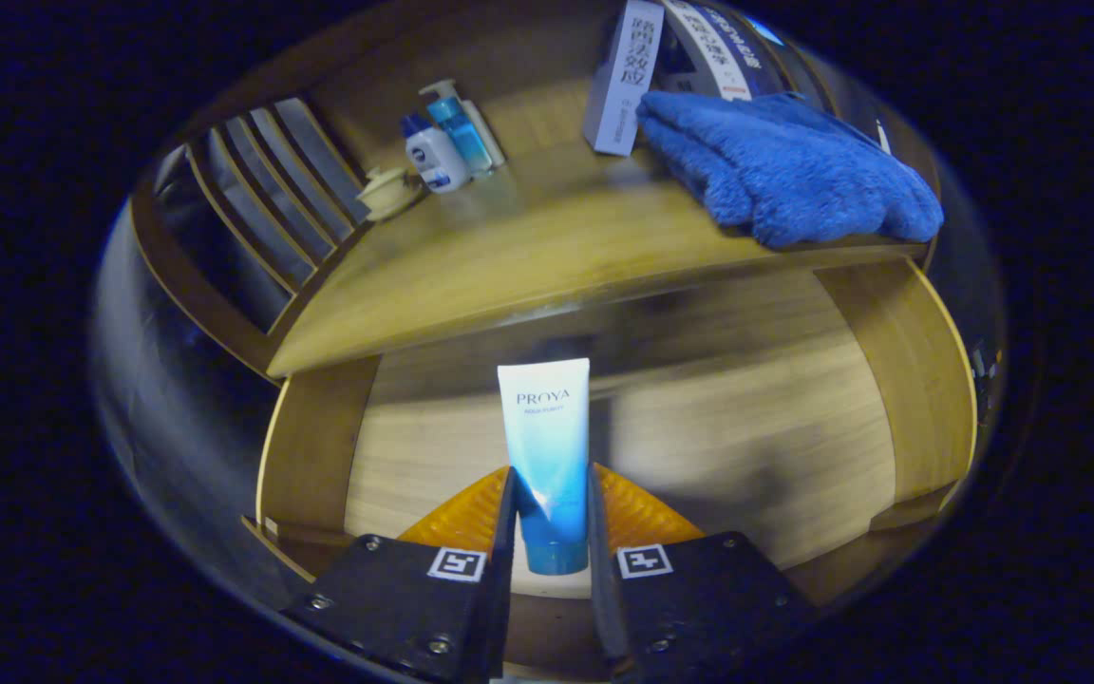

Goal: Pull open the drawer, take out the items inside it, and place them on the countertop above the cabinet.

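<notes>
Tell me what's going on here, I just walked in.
A handheld gripper is shut on a blue and white tube, holding it over the open drawer. Beyond it, the countertop already carries a folded blue towel, a box, two bottles and a small cup. The tube has not yet been set on the countertop.

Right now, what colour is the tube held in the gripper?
White fading to blue toward its cap: the tube, pinched in the gripper, gripper view.
</notes>
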Tool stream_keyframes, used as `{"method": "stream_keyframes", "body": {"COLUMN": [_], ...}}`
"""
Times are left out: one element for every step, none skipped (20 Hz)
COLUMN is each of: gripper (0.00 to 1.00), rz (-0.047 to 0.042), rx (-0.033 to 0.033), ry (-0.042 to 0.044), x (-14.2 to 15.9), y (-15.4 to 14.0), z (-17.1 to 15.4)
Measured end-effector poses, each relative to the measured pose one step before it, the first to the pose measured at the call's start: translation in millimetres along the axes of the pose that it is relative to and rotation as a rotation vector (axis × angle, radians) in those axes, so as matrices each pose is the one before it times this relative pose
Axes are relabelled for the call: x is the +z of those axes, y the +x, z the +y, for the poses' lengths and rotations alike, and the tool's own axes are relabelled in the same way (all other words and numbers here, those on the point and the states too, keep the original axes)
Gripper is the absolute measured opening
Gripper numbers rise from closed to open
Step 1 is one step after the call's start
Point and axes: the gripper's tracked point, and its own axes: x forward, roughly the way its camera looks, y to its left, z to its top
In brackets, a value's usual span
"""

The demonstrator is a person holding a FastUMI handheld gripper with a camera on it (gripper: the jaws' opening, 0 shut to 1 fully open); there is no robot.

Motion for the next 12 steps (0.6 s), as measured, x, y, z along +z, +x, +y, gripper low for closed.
{"method": "stream_keyframes", "body": {"gripper": [0.36, 0.36, 0.36, 0.36, 0.36, 0.36, 0.36, 0.36, 0.36, 0.36, 0.36, 0.36], "rz": [-0.02481, -0.00861, -0.01195, -0.02375, -0.03246, -0.03317, -0.03493, -0.03356, -0.04254, -0.04171, -0.04074, -0.03115], "rx": [0.01705, 0.02788, 0.03665, 0.03334, 0.01854, 0.01556, 0.01172, 0.00896, 0.00868, 0.00737, 0.01143, 0.01207], "ry": [0.01783, 0.00875, 0.00377, 0.00182, 0.00196, -0.00714, -0.01169, -0.01514, -0.01121, -0.00998, -0.00537, -0.00329], "x": [1.51, -2.10, -0.79, 2.21, 4.12, 3.60, 4.69, 4.70, 8.23, 9.08, 10.45, 8.75], "y": [-2.71, -4.79, -6.51, -6.43, -6.14, -6.59, -5.94, -8.52, -7.62, -6.35, -6.90, -8.10], "z": [0.83, 4.06, 6.59, 6.81, 4.00, 3.21, 3.56, 3.13, 4.07, 3.29, 4.55, 6.09]}}
